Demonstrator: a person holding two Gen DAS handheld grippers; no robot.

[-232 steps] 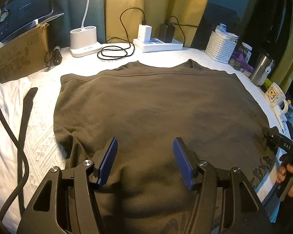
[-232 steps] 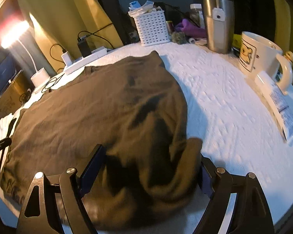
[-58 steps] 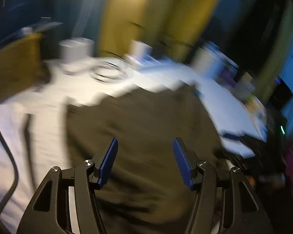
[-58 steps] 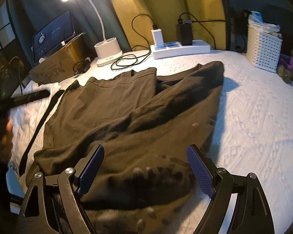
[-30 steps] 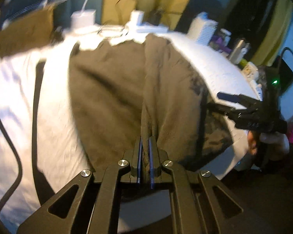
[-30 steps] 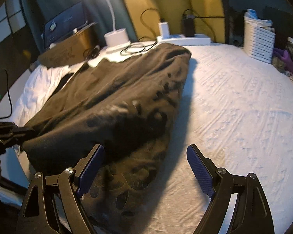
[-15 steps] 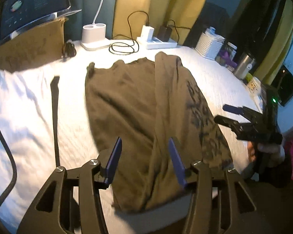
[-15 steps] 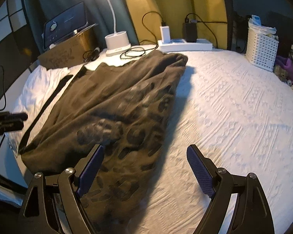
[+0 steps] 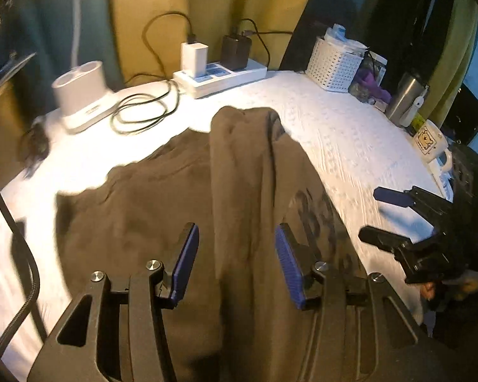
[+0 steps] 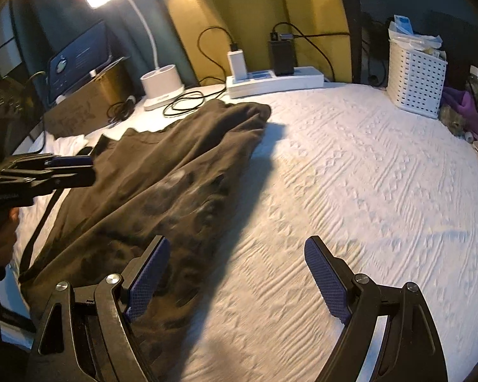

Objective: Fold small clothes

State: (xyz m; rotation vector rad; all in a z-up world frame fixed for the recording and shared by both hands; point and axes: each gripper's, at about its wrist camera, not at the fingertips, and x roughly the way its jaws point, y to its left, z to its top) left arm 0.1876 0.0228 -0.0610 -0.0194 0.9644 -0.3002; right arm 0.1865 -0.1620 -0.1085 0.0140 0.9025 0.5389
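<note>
Brown cotton, a printed T-shirt (image 9: 245, 210), is laid on the white textured bedspread (image 10: 350, 175), one side folded over. The left gripper (image 9: 235, 256), jaws half apart, and the wide-open right gripper (image 10: 235, 273) are both empty. The remaining unfolded side should be gripped next.

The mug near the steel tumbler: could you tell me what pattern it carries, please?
The mug is white with a small bear picture, clearest in the left wrist view.
</note>
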